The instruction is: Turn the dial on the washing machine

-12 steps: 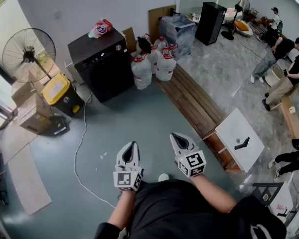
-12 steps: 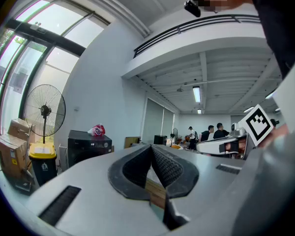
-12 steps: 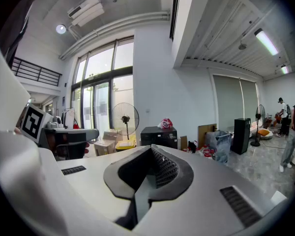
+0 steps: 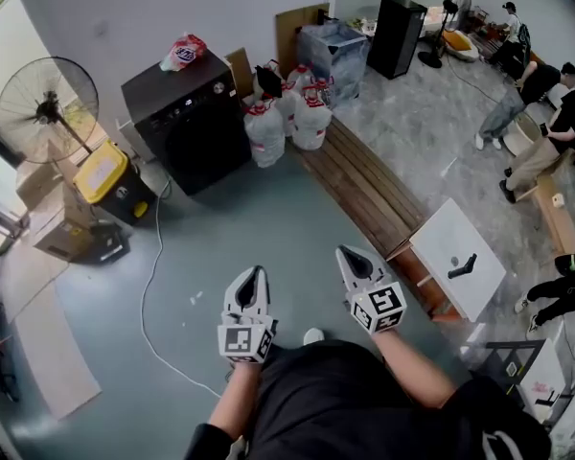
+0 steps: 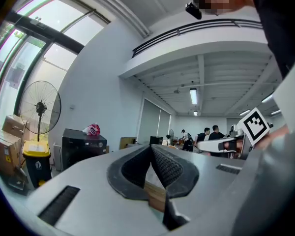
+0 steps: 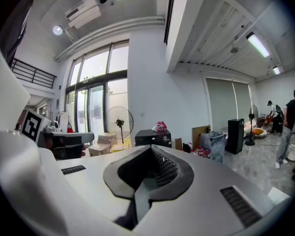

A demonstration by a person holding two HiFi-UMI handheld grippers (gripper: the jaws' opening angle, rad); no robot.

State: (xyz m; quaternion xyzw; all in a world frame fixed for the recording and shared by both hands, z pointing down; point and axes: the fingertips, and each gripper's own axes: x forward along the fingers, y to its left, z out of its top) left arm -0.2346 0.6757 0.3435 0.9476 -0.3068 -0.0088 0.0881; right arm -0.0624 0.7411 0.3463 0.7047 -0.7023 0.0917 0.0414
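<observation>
While grippers (image 4: 252, 274) (image 4: 350, 255) closed, washing machine (image 4: 187, 127) well ahead.

From the head: high up, looking steeply down, far from the washing machine (image 4: 187, 118). From the left gripper (image 4: 254, 278) and right gripper (image 4: 349, 257): low down, looking straight ahead, also far off. Shared by all three: washing machine and fan (image 4: 46, 106).

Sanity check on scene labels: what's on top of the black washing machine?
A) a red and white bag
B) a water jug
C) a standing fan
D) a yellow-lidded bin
A: a red and white bag lies on top of the washing machine, while the yellow-lidded bin and the water jugs stand on the floor to either side of it.
</observation>
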